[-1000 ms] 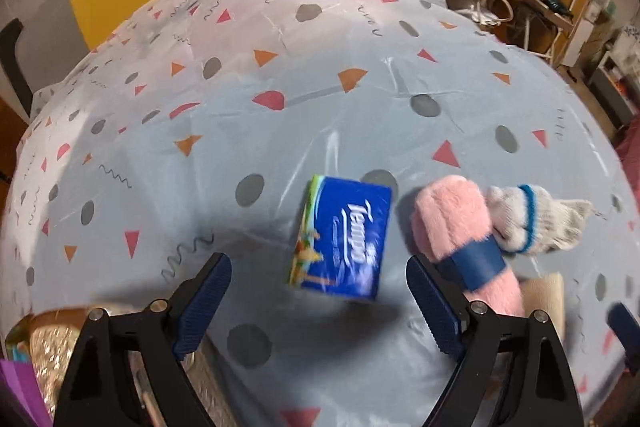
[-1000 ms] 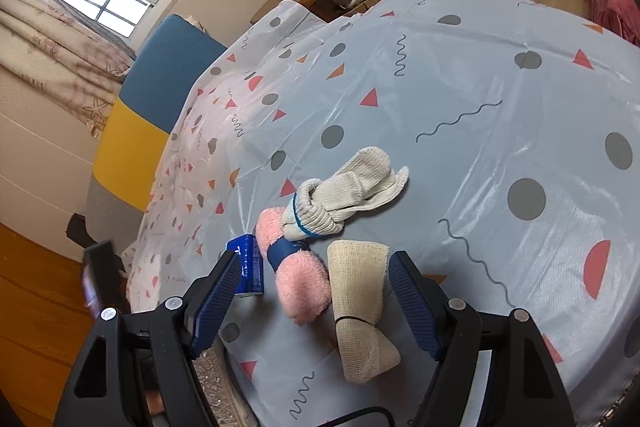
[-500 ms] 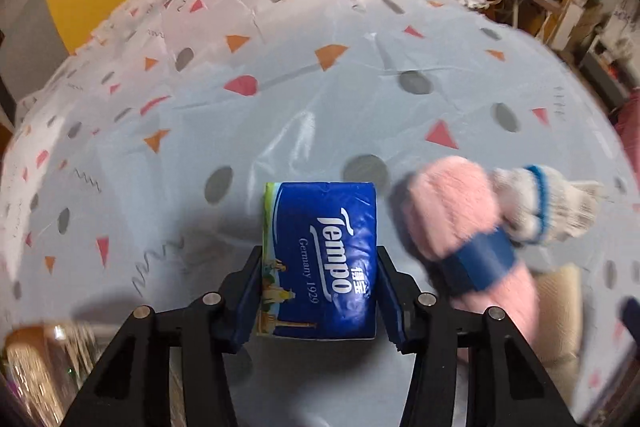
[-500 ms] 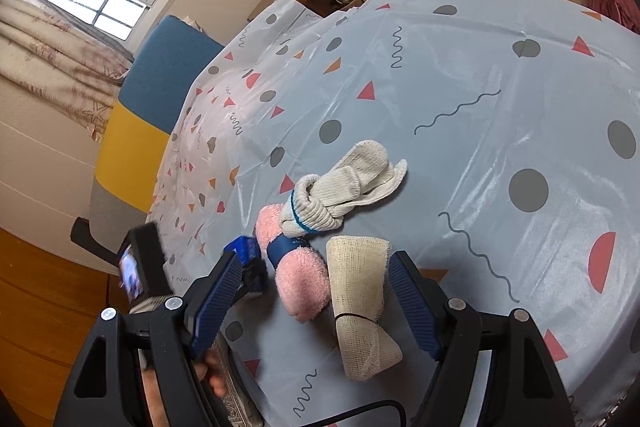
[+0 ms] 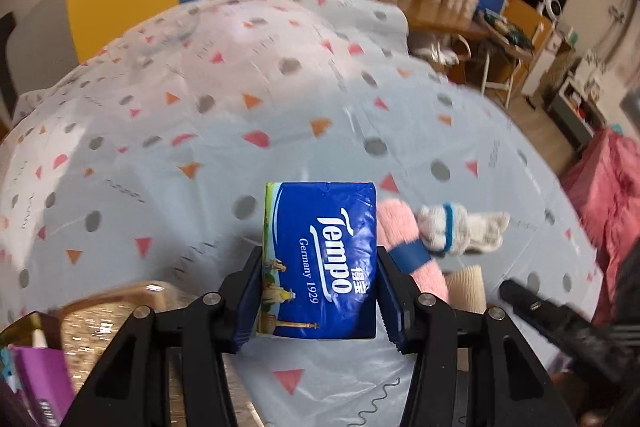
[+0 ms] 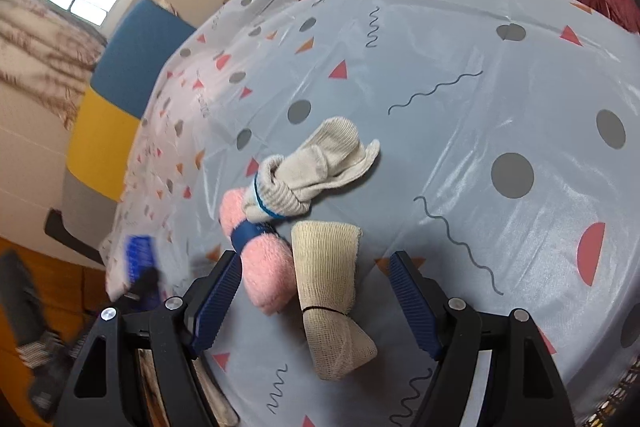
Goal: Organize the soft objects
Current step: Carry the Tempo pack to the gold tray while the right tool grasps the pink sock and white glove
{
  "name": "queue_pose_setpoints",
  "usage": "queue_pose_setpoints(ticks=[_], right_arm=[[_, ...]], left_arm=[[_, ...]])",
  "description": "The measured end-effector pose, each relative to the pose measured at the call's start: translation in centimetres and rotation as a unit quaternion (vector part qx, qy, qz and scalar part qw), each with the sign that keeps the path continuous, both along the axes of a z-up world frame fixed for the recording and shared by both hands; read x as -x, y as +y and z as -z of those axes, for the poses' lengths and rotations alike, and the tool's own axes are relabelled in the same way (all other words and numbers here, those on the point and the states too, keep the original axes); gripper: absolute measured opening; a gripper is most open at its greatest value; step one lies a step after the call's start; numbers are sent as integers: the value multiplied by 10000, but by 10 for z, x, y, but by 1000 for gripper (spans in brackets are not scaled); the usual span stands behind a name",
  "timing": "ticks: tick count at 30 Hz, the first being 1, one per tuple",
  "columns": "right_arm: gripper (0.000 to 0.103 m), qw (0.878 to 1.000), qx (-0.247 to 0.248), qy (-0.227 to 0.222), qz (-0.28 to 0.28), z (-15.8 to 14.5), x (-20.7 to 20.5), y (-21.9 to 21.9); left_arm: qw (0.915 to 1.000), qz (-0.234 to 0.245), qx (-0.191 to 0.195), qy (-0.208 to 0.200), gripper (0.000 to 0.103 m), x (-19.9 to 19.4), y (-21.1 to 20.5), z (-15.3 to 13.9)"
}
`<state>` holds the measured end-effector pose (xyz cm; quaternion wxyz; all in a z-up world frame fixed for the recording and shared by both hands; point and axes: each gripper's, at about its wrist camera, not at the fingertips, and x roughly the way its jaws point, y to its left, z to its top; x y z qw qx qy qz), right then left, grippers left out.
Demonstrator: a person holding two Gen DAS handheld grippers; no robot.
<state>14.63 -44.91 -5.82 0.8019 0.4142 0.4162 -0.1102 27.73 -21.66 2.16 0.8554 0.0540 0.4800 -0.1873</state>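
A tissue pack (image 5: pixel 320 259) is pinched by the left tool (image 5: pixel 318 297); the right tool (image 6: pixel 316 301) is spread, a pink roll (image 6: pixel 264 267) at its 11 o'clock.

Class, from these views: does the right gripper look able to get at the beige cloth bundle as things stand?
Probably yes. The right gripper is open, the beige cloth bundle lies between its fingers, and nothing covers it; the pink roll only lies alongside.
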Motion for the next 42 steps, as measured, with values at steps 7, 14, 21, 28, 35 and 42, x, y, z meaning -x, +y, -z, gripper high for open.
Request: queue_pose_setpoints(ticks=[7, 14, 21, 28, 35, 42], right_arm=[[77, 9989, 323, 279, -189, 4, -8, 10], [77, 9963, 683, 378, -357, 0, -12, 19], [77, 9845, 1462, 265, -932, -21, -28, 35], [77, 9532, 2477, 378, -1691, -37, -64, 34], [77, 9096, 3192, 576, -2595, -27, -94, 51], [75, 8687, 3753, 850, -3118, -10, -117, 75]], left_arm=[[9975, -555, 364, -259, 52, -6, 59, -43], [9926, -979, 555, -465, 52, 0, 125, -71], [9854, -1472, 626, -575, 52, 11, 205, -82], [9720, -2146, 707, -642, 52, 38, 297, -73], [9535, -2922, 667, -324, 52, 87, 374, -26], [9331, -3544, 602, 38, 52, 137, 417, 25]])
